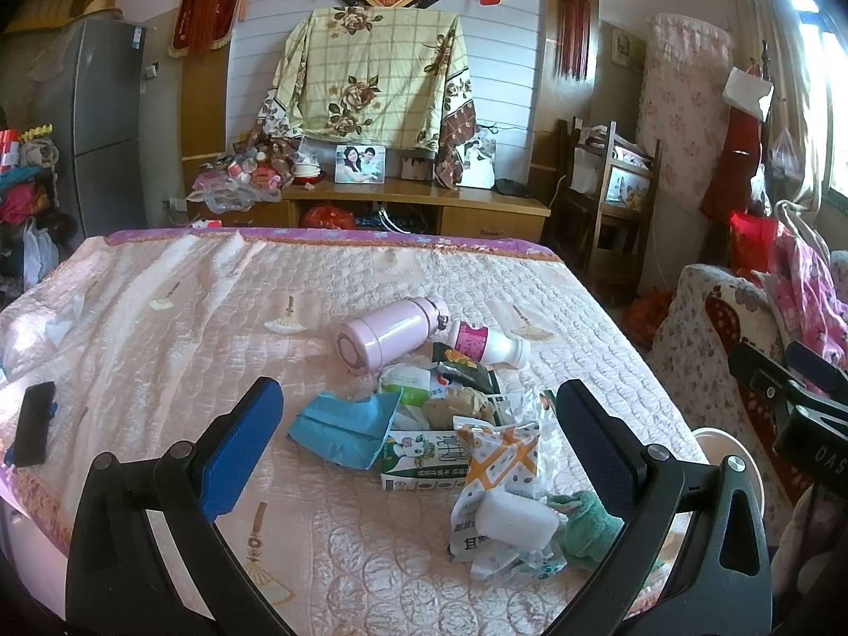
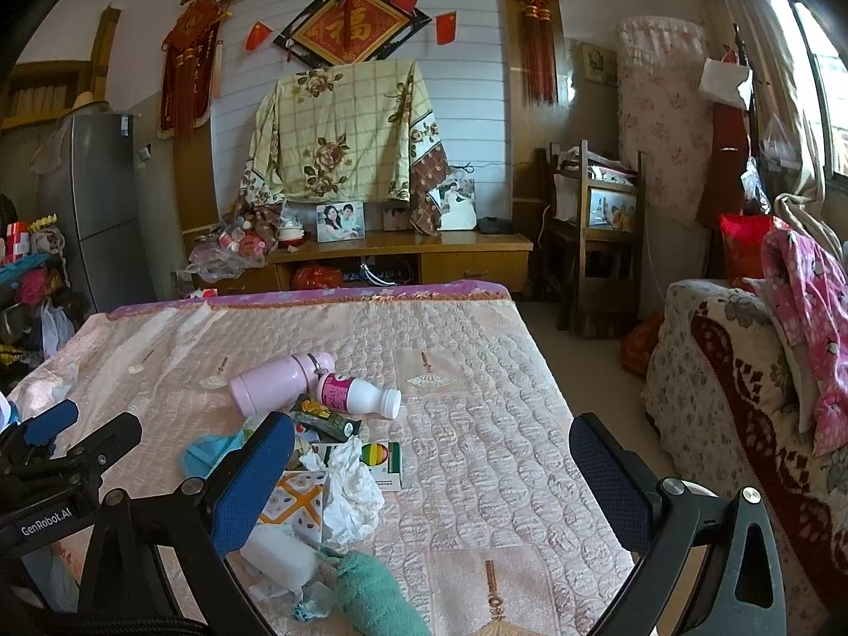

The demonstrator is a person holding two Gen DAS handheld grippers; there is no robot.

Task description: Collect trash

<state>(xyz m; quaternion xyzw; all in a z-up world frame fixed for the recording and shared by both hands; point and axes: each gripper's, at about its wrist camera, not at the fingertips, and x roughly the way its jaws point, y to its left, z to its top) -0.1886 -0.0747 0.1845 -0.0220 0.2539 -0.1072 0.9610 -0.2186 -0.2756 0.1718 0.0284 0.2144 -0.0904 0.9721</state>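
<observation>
Litter lies in a loose heap on the bed's pale pink quilted cover (image 1: 185,307), toward its near right part. At the far end of the heap a pale pink metal flask (image 1: 384,334) lies on its side, and a white plastic bottle with a magenta label (image 1: 490,344) lies just beside it, also on its side. Nearer come a dark snack wrapper (image 1: 466,371), a crumpled blue paper sheet (image 1: 344,426), a green-and-white milk carton (image 1: 424,458) and an orange-and-white patterned snack bag (image 1: 503,458). A white foam block (image 1: 517,519) rests on the wrappers at the near end, touching a rolled green towel (image 2: 373,596). In the right wrist view a crumpled white tissue (image 2: 350,487) sits over a small green-and-white box (image 2: 387,464).

The left gripper (image 1: 418,434) hangs over the heap with its blue-padded jaws spread wide and holding nothing; the carton and the blue paper show between them. The right gripper (image 2: 432,482) is likewise spread and empty, its left pad over the edge of the heap, bare quilt between the jaws. A black phone (image 1: 34,424) lies well apart near the bed's left edge.
</observation>
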